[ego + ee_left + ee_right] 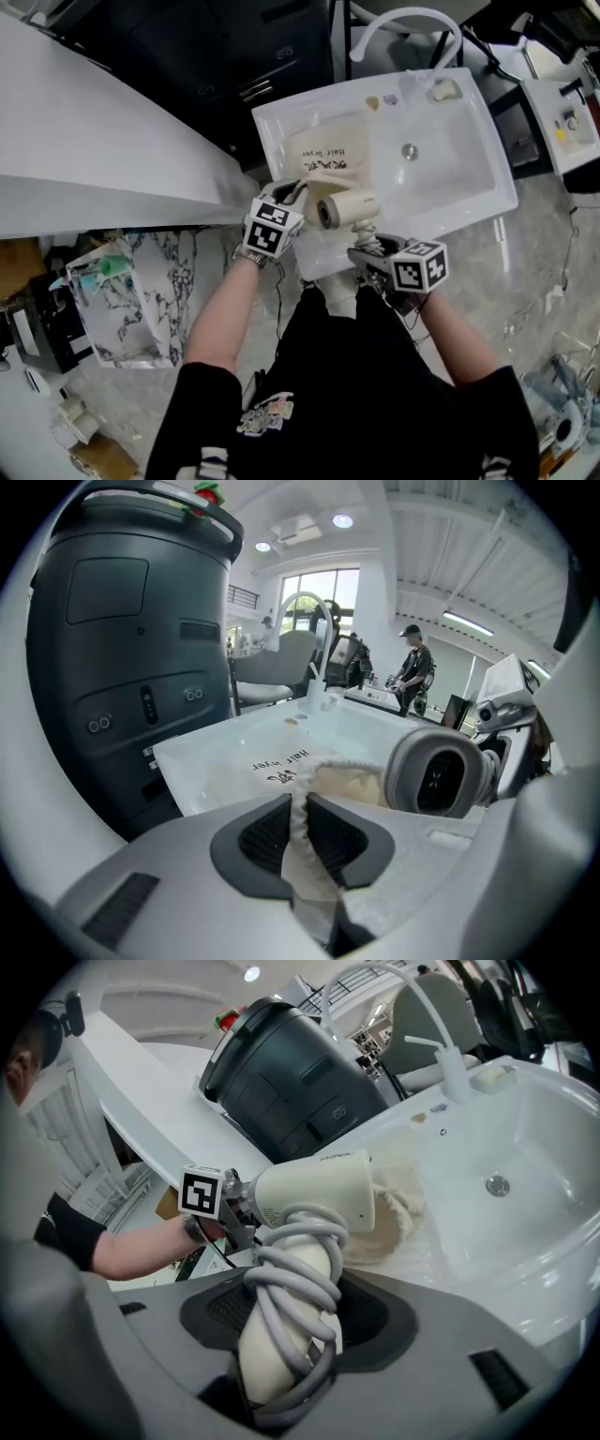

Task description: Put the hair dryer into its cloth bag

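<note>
The beige cloth bag (330,155), printed with dark lettering, lies on the left ledge of the white sink (469,178). My left gripper (291,193) is shut on the bag's rim; in the left gripper view the cloth (302,829) is pinched between the pads. The cream hair dryer (345,208), with its grey cord wound round the handle, hangs just before the bag's mouth. My right gripper (366,251) is shut on that handle (286,1335). The dryer's barrel (319,1190) points towards the bag (398,1208) and the left gripper (234,1211). Its rear grille (436,775) faces the left gripper's camera.
A curved white faucet (405,19) and a soap dispenser (450,1065) stand at the sink's back edge; the drain (410,150) is in the basin. A dark grey bin (122,649) stands behind the sink to the left. A white counter (94,141) runs along the left.
</note>
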The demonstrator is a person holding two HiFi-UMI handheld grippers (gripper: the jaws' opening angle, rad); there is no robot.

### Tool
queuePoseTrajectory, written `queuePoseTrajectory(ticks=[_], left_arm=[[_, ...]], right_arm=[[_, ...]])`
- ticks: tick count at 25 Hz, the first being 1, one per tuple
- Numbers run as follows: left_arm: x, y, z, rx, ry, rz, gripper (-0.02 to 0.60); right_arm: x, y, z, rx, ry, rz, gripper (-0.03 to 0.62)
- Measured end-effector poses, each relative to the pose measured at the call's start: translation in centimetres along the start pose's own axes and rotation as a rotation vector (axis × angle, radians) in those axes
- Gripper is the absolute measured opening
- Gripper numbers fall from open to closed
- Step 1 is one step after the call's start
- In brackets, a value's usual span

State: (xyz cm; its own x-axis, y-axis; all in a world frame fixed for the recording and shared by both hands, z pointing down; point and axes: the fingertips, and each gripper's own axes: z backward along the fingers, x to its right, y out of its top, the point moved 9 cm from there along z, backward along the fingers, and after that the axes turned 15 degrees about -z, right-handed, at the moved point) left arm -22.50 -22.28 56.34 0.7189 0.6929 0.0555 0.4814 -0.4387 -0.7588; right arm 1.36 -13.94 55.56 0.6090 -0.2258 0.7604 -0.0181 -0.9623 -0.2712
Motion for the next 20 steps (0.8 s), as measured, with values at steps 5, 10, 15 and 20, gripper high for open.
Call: queuePoseTrajectory(ticks=[5, 10, 15, 20], left_arm=[[-0.1, 0.2, 0.3, 0.014, -0.042, -0.013, 0.043], [-0.5, 0.6, 0.7, 0.041, -0.062, -0.030, 0.043], [-0.5, 0.6, 1.3, 0.033, -0.080, -0.048, 0.043], [-0.3, 0.6, 1.9, 0.045, -0.092, -0.060, 0.043]], right_arm=[[-0.2, -0.9, -2.0, -0.102, -0.024, -0.063, 0.239], [-0.4, -0.7, -4.0, -0.171, -0.034, -0.132, 0.241], [0.1, 0.1, -5.2, -0.172, -0.040, -0.194, 0.241], [0.9, 1.6, -5.8, -0.127, -0.060, -0.260, 0.241]])
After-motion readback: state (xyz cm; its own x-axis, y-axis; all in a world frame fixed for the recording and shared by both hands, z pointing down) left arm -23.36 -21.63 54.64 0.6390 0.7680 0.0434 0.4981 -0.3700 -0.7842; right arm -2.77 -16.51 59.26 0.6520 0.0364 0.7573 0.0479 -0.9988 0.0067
